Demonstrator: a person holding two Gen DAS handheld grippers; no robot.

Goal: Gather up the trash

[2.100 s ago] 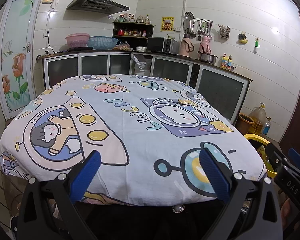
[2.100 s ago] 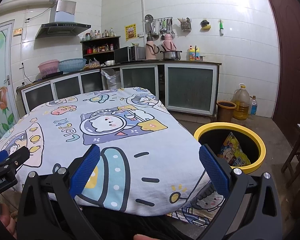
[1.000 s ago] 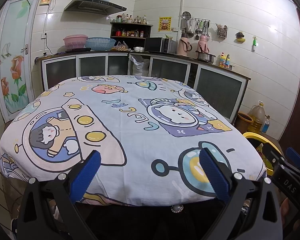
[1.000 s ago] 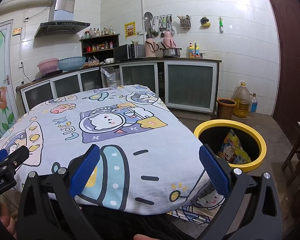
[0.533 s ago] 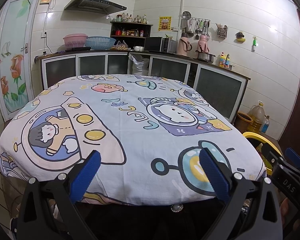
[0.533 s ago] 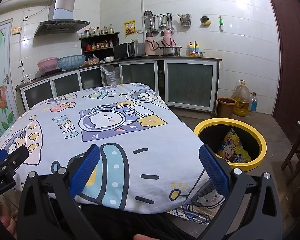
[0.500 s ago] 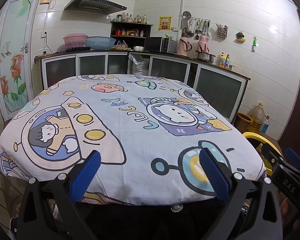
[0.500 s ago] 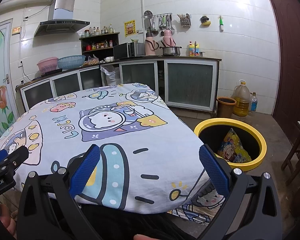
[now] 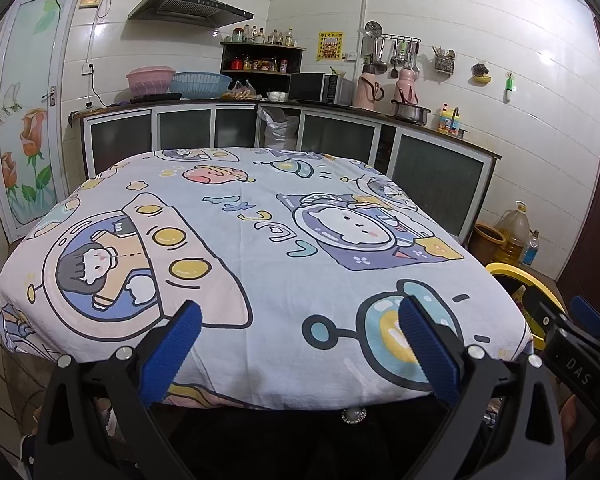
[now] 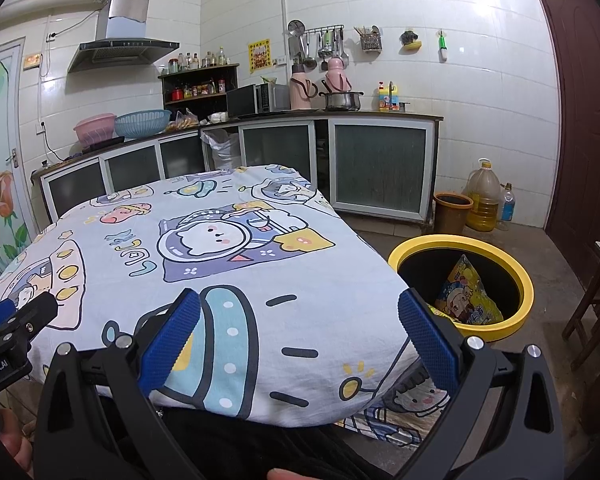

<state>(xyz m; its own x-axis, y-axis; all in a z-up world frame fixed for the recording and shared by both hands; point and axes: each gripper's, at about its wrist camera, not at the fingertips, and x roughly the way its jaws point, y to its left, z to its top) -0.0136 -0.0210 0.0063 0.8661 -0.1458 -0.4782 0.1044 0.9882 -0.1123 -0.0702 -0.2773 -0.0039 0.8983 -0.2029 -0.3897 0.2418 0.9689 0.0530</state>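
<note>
Both grippers were out in front of the table and both were empty. The left gripper sat at the bottom of its frame with its blue pads spread wide, nothing between them but printed tablecloth. The right gripper showed the same in its own view, jaws wide apart and holding nothing. And the trash? No loose piece showed anywhere on the cloth in either view. The only trash in sight was a yellow snack wrapper, already down inside the yellow-rimmed bin on the floor at middle right of the right wrist frame. It stood propped against the inner wall, long axis running up and slightly left, top edge below the rim. The bin lay just to the right of the right gripper's right-hand pad, close beside the table corner. In the left wrist view only a sliver of that bin peeked out at the right edge, behind the right gripper itself. So the right hand was plainly the nearer one to the bin, the left well apart across the table. By my reading the collecting looked finished or close to it, unless more litter lay out of frame.
</note>
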